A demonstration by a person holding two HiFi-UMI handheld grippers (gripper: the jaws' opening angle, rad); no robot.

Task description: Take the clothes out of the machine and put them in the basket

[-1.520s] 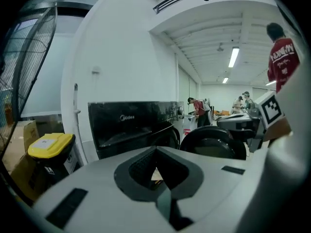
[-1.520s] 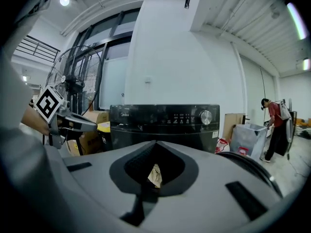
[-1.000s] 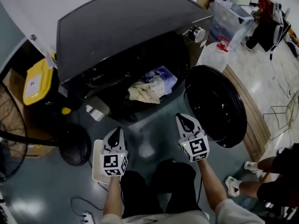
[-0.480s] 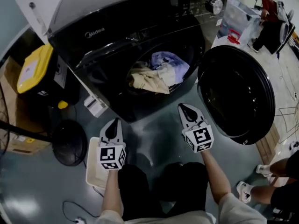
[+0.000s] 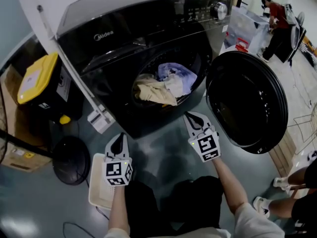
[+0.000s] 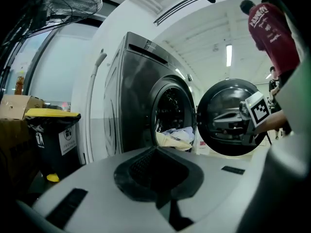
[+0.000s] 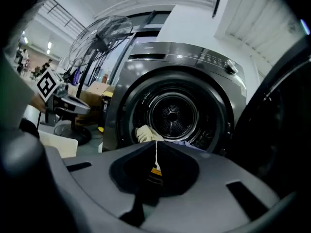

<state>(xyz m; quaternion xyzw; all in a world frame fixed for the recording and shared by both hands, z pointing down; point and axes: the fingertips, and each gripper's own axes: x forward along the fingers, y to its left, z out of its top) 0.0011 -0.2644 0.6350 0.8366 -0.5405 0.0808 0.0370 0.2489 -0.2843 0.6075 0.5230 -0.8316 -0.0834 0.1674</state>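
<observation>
Clothes heaped in the open drum of the machine, dead ahead — long axis across the doorway. Right gripper nearer, left gripper back by the basket; both jaws closed, empty.

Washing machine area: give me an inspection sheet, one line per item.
Surface: glossy grey floor, reflecting the lights.
Job's things: black front-loading washing machine, its round door swung open; beige and pale blue clothes heaped in the drum; white plastic basket on the floor beside the left claw.
Clutter: yellow-lidded black bin, black round fan base, cardboard box.
Grippers: left claw and right claw both shut, empty, short of the drum.
Cables: thin dark cable on the floor, lower left.
Surroundings: person in red top far right; another person's legs lower right.
</observation>
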